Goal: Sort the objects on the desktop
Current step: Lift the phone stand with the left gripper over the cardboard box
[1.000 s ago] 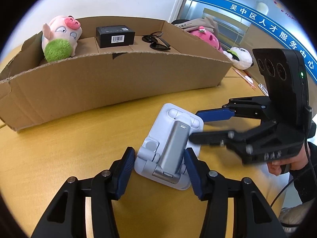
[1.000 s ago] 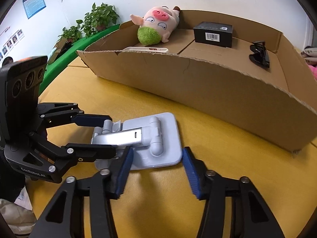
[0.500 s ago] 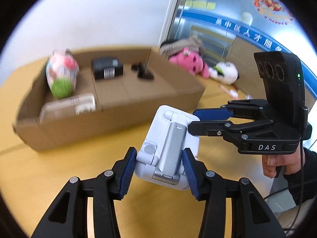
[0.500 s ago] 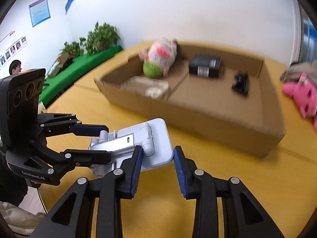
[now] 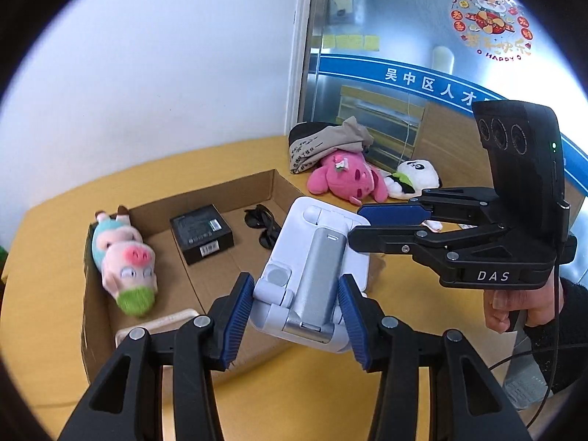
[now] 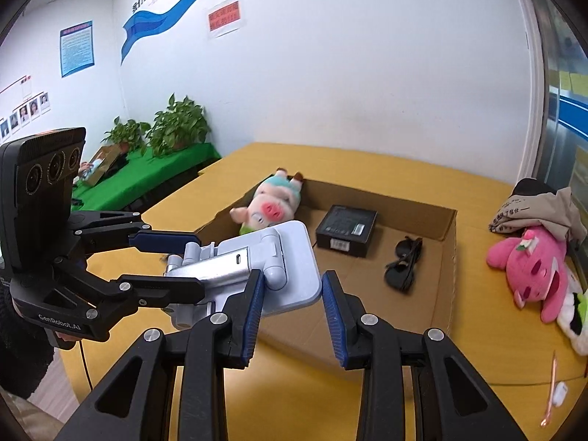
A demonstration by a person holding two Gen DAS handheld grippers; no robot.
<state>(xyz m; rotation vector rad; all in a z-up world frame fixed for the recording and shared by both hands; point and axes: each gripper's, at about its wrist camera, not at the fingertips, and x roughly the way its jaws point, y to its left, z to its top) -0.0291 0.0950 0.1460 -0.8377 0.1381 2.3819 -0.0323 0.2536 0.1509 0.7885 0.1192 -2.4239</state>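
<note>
A white and silver folding phone stand (image 5: 312, 272) hangs in the air above the cardboard box (image 5: 154, 213). My left gripper (image 5: 296, 316) is shut on its hinge end. My right gripper (image 6: 292, 303) is shut on its flat base plate (image 6: 290, 268). In the left wrist view the right gripper (image 5: 389, 226) reaches in from the right; in the right wrist view the left gripper (image 6: 172, 261) reaches in from the left. The box (image 6: 446, 242) holds a pig plush (image 5: 125, 261), a black carton (image 5: 202, 233), sunglasses (image 5: 262, 222) and a flat cream item (image 5: 158, 327).
The yellow table (image 6: 474, 349) carries a pink plush (image 6: 533, 268), a panda plush (image 5: 415, 178) and a grey cloth (image 5: 327, 143) at the right. A pen (image 6: 549, 393) and a small white object (image 6: 560, 393) lie near the right edge. Green-covered bench with plants (image 6: 165, 136) stands at the left.
Both grippers closed on the phone stand and lifted it off the table. It now hangs higher, over the box's front wall, and the box interior shows from above.
</note>
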